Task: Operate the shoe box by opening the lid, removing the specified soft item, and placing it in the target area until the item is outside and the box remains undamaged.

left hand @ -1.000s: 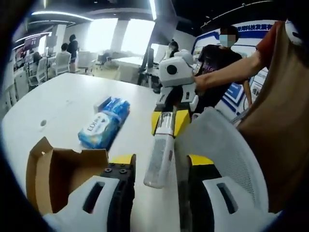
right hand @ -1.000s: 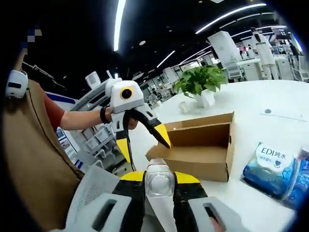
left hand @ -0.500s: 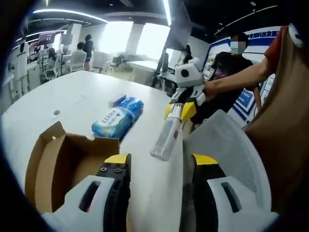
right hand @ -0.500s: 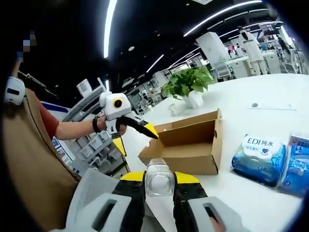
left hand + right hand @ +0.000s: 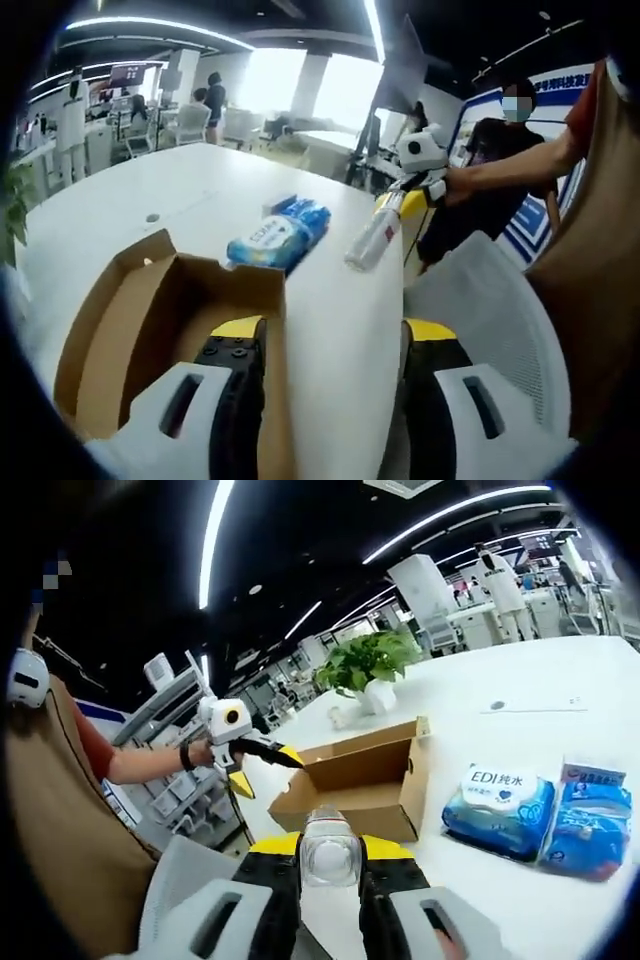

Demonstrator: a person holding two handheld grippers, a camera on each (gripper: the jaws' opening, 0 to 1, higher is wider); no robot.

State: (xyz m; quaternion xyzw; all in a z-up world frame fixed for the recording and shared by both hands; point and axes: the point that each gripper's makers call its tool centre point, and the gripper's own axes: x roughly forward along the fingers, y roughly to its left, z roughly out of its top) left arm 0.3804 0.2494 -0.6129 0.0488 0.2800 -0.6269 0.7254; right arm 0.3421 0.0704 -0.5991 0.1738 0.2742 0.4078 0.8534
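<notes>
Left gripper view: left gripper (image 5: 325,375) low in frame, jaws standing apart with nothing between them, hanging over the near corner of the shoe box (image 5: 150,330).
Right gripper view: right gripper (image 5: 328,865) clamped on a clear bottle (image 5: 329,852), seen end-on between the yellow-tipped jaws.
Shoe box: brown cardboard, lid already folded back, interior open; stands on the white table (image 5: 120,205). From the right gripper view its open side faces the camera (image 5: 355,785) and no contents can be made out inside.
Item removed: the clear bottle, held out over the table clear of the box; in the left gripper view it sticks out of the right gripper's jaws (image 5: 372,238), near the blue packs.
Handling, bottle: judged light, smooth and a little slippery; the wall looks thin plastic and would likely dent under a hard squeeze. Best gripped across the body, as now, with moderate pressure.
Handling, box: light, stiff cardboard; flaps would crease or tear if pinched or levered. Steady it by a wall edge, not a flap.
Other goods: blue tissue pack (image 5: 497,805) printed "EDI", with a second blue pack (image 5: 587,825) just beside it, lying on the table beside the box.
Surroundings: potted plant (image 5: 368,665) beyond the box; white mesh chair back (image 5: 480,320) at the table edge; bystanders in the room behind.
Target area: not marked in either view; cannot tell where it lies.
</notes>
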